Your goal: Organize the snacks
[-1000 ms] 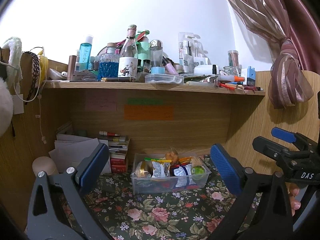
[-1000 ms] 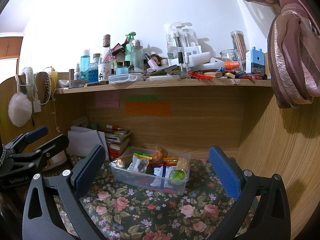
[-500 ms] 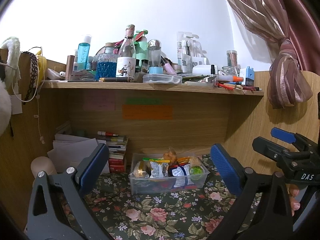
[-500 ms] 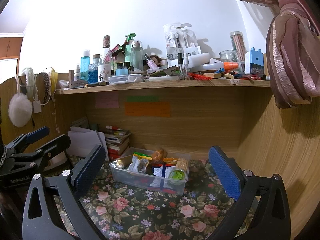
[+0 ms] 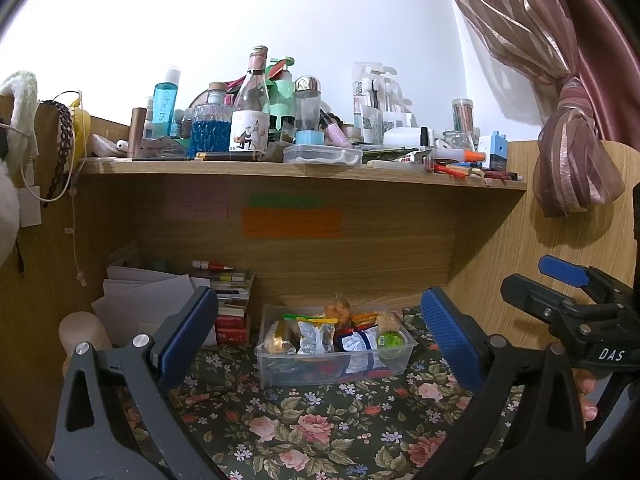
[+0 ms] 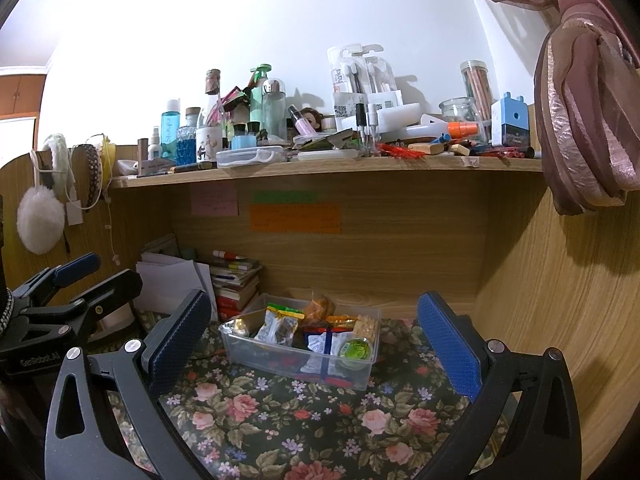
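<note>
A clear plastic bin point(image 5: 280, 372) point(image 6: 256, 354) stands on the floral cloth at the back of the desk nook. It holds several snacks: a silver packet point(image 5: 316, 334) point(image 6: 278, 326), a blue-and-white pouch point(image 5: 356, 340) point(image 6: 320, 342), a green-lidded cup point(image 5: 390, 338) point(image 6: 356, 348) and an orange bag point(image 5: 338, 312) point(image 6: 318, 308). My left gripper point(image 5: 320, 328) is open and empty, back from the bin. My right gripper point(image 6: 316, 326) is open and empty, also back from it. Each gripper shows at the edge of the other's view.
A stack of books point(image 6: 234, 284) and papers point(image 5: 148, 300) sits left of the bin. A cluttered shelf point(image 5: 304, 170) of bottles hangs above. Wooden walls close the nook left and right. A tied curtain point(image 6: 580, 120) hangs at right. The floral cloth point(image 5: 312, 432) covers the desk.
Both views have shifted slightly. The bin, the snacks and both grippers' openings are unchanged.
</note>
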### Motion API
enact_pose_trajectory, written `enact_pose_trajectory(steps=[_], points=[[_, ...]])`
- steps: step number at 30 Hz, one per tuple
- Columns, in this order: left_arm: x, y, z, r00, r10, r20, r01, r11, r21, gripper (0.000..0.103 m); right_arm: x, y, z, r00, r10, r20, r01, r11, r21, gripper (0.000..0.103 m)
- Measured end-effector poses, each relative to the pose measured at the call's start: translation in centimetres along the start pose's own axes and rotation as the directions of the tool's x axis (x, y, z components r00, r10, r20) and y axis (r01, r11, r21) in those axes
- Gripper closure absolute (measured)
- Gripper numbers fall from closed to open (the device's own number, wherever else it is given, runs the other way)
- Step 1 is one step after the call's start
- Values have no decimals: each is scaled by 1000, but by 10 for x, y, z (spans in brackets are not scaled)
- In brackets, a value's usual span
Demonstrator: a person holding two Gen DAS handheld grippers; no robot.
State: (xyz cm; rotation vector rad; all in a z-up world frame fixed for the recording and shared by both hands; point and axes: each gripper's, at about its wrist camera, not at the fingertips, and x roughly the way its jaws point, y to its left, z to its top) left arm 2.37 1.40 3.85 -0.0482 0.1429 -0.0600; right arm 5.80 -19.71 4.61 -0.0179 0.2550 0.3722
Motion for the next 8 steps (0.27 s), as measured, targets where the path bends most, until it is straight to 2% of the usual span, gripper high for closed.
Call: enact_pose_trajectory(steps=[8], points=[[3, 2, -2, 1000, -14, -9, 14, 1000, 4, 0, 4, 1, 0, 1000, -5, -11, 6, 1000, 7, 0]])
